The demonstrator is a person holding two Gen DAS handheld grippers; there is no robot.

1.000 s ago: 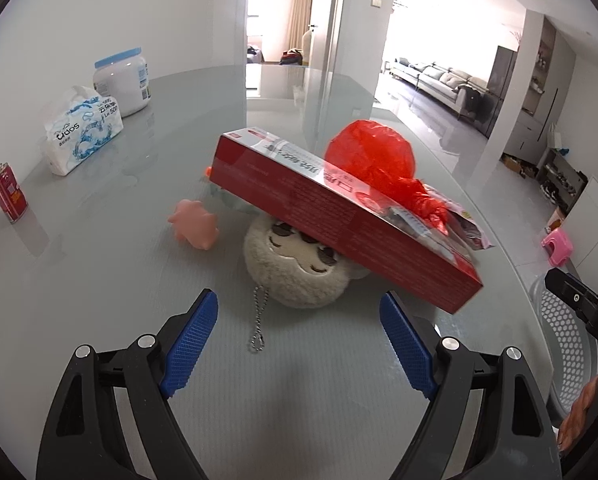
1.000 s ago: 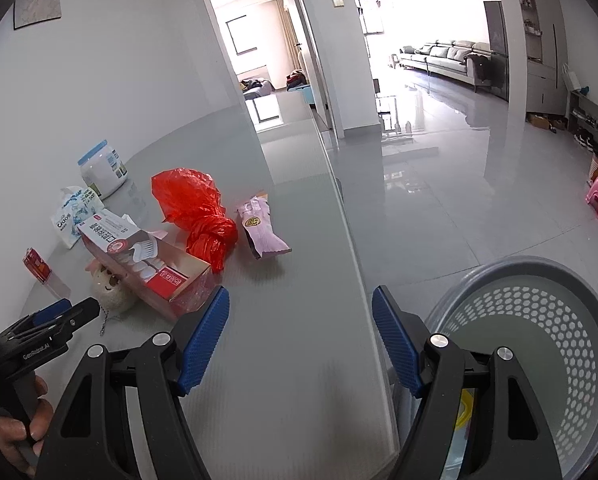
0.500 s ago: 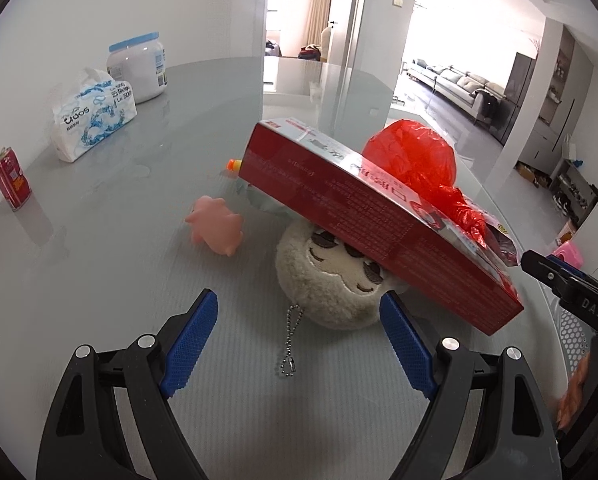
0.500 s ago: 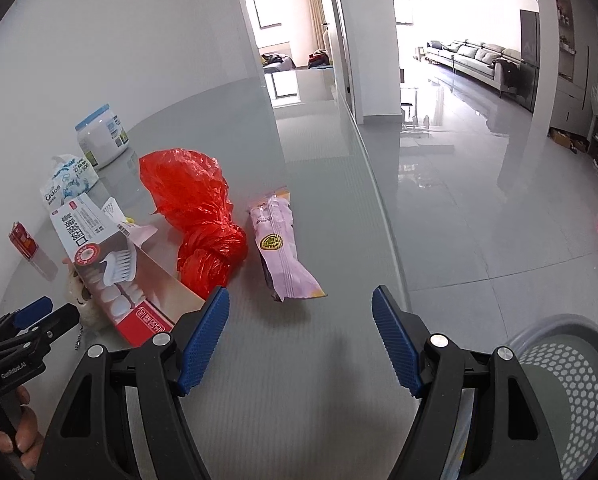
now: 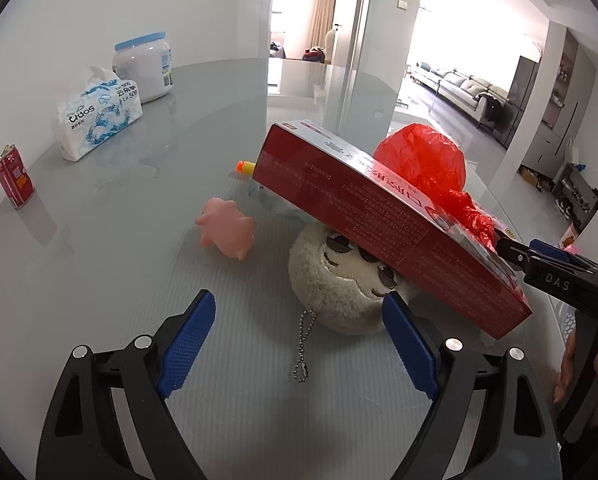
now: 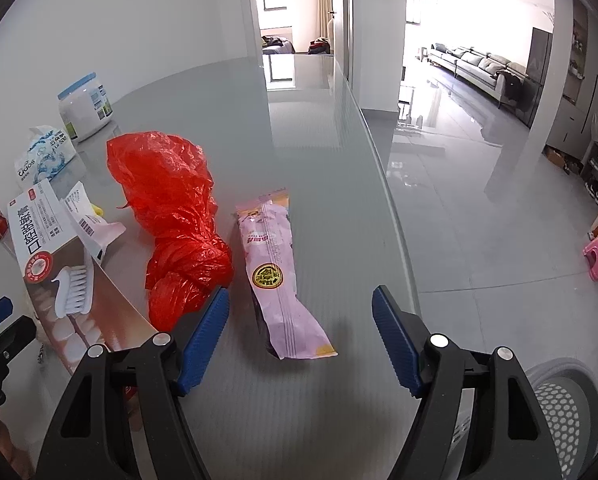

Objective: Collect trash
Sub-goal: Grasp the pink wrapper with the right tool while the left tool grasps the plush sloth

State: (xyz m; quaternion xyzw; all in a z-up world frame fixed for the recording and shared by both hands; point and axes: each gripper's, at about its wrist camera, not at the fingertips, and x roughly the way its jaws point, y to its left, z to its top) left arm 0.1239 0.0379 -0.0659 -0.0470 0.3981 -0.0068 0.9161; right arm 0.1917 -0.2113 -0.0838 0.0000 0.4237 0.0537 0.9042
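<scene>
On the grey glass table lie a long red toothpaste box [image 5: 383,224], also in the right wrist view [image 6: 55,268], a crumpled red plastic bag [image 6: 175,216] [image 5: 431,172] and a pink snack wrapper [image 6: 277,276]. The box leans on a beige plush toy [image 5: 335,280]. My left gripper [image 5: 299,340] is open and empty, just short of the plush toy. My right gripper [image 6: 301,336] is open and empty, with the wrapper's near end between its fingers and the bag by its left finger.
A pink pig toy [image 5: 227,232], red can [image 5: 13,178], tissue pack [image 5: 99,116] and white jar [image 5: 145,66] stand further back left. A white perforated bin [image 6: 559,412] sits on the floor past the table's right edge [image 6: 395,216].
Both grippers have moved forward. The left one closed in on the plush toy and box. The right one swung left from the bin to the wrapper and red bag.
</scene>
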